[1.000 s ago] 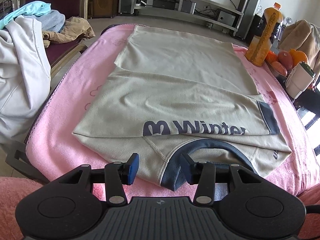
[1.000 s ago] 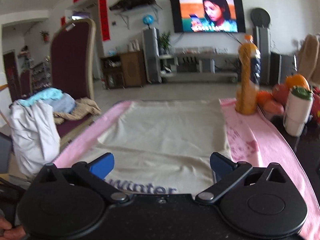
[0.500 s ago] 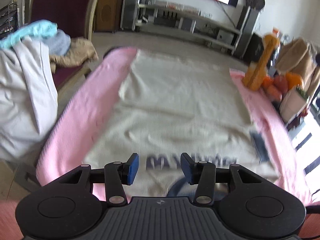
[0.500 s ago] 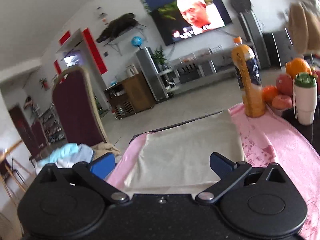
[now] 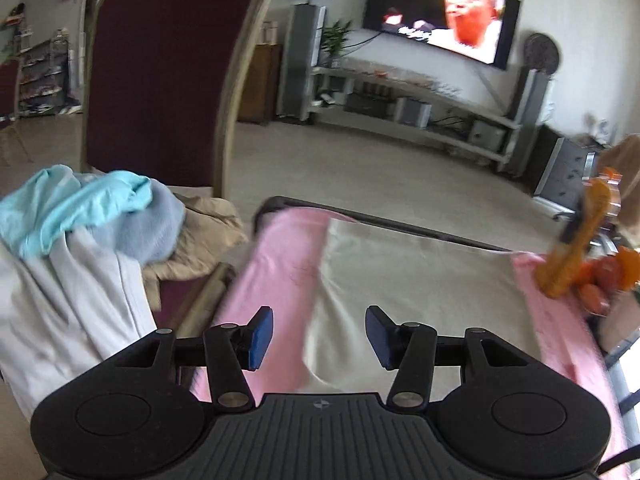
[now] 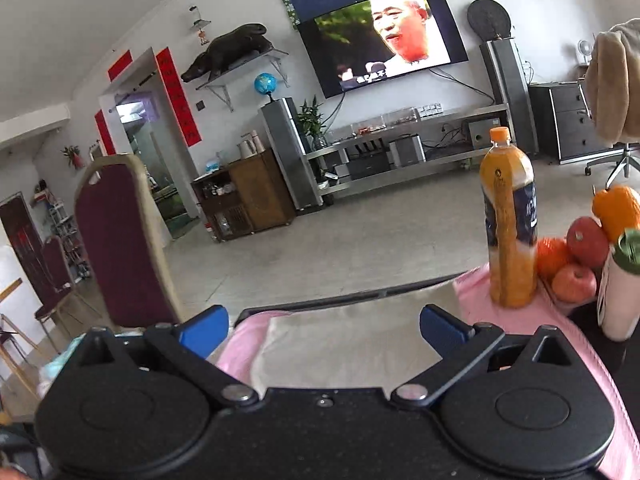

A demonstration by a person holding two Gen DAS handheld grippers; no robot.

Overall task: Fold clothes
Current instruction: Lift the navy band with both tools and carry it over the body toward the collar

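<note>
Both grippers are up off the cloth between folds, and neither carries anything. The left gripper (image 5: 319, 338) has its jaws about half open with only air between the blue pads; they have just been opening a little further. The right gripper (image 6: 324, 330) stands wide open, likewise empty.

The shirt (image 5: 420, 280), a pale beige garment, lies flat on the pink towel (image 5: 280, 264) ahead of and below both sets of jaws. In the left view its left edge runs forward from just beyond the left pad (image 5: 260, 338), so most of the cloth sits ahead and to the right of that gripper. In the right view only the far end of the shirt shows between the jaws, with the juice bottle (image 6: 510, 224) and fruit (image 6: 586, 240) ahead and to the right of the right pad (image 6: 442, 330). The near part of the shirt is hidden under the gripper bodies, so how many folds it already has cannot be told. A pile of unfolded clothes (image 5: 88, 232) rests on the chair (image 5: 168, 72), ahead and to the left of the left jaws.

The step in hand looks like repositioning for the next fold. That move likely calls for lowering each gripper to an end or corner of the shirt, pinching only the intended layers, then carrying them over evenly while keeping clear of the bottle
</note>
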